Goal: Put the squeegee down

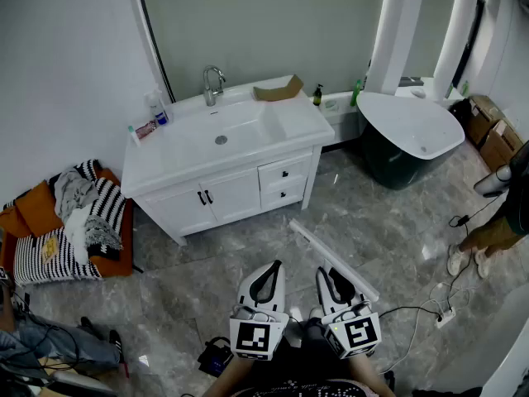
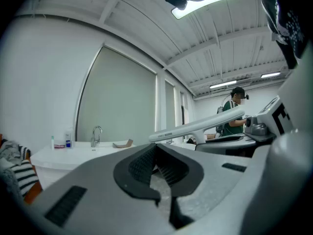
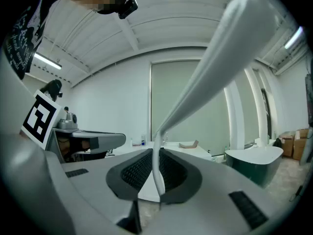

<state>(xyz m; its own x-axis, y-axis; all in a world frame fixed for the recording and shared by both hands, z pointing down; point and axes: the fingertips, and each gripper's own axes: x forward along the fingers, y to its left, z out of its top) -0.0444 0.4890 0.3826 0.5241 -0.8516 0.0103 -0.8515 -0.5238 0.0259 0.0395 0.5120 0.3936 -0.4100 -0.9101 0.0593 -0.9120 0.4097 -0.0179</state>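
Your right gripper (image 3: 157, 155) is clenched on the thin stem of the squeegee (image 1: 318, 251). Its long white blade slants up and away from the jaws toward the vanity (image 1: 223, 193). The tool hangs above the floor (image 1: 248, 255) in front of the vanity and is not yet set down. Gripping the stem leaves the whole blade free to meet a surface flat.

Your left gripper (image 2: 155, 148) sits just beside the right one, jaws together on nothing. It looks parked clear of the blade, so the put-down is likely a one-handed move.

Grey marbled tile, glossy and hard, runs out from the vanity, and the blade would probably slide on it. Left of the vanity lie striped and orange cushions (image 1: 50, 222) under loose clothes. To the vanity's right stands a dark tub (image 1: 409, 126) with a white rim. Cables (image 1: 430, 308) trail across the floor in front of the tub.
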